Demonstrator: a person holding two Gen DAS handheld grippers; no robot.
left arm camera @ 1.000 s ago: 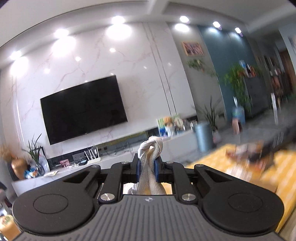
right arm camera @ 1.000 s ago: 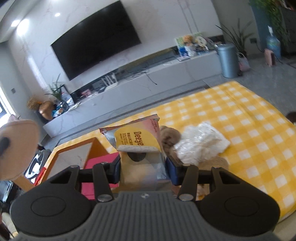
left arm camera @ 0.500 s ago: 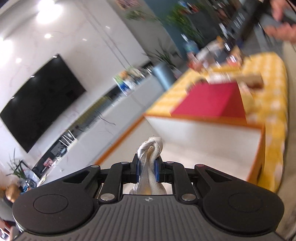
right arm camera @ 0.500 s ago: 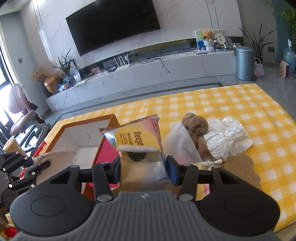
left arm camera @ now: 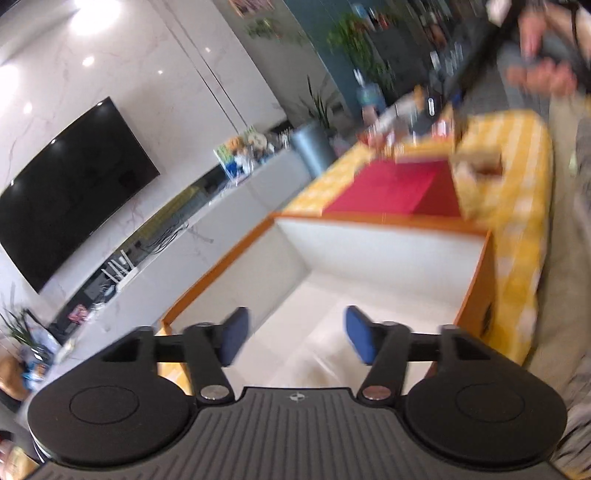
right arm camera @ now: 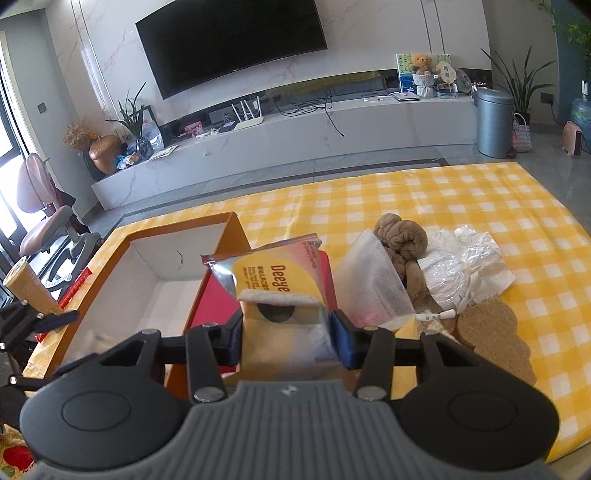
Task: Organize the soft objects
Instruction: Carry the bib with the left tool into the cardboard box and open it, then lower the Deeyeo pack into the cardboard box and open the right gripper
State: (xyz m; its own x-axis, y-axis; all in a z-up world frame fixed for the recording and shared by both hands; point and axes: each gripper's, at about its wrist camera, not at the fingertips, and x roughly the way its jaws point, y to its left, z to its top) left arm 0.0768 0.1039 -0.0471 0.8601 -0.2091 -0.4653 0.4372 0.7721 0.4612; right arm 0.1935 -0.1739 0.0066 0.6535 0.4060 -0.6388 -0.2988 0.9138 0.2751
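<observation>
1. Snack packet (right arm camera: 282, 291) reads "Deeye", clamped in right gripper (right arm camera: 286, 338), near the box (right arm camera: 147, 273).
2. Left gripper (left arm camera: 295, 338) spread wide, nothing between its pads, over box (left arm camera: 369, 251).
3. White cloth (right arm camera: 94, 338) in box's near corner.

Marble wall (right arm camera: 369, 33) w/ TV (right arm camera: 229, 40), grey floor (right arm camera: 554, 173).

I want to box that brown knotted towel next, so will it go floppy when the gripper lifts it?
Probably floppy: the brown towel is soft cloth, twisted into lumps. Its tail would likely dangle. It looks light, and the knot should offer a pinchable bulge, unlikely to slip.
</observation>
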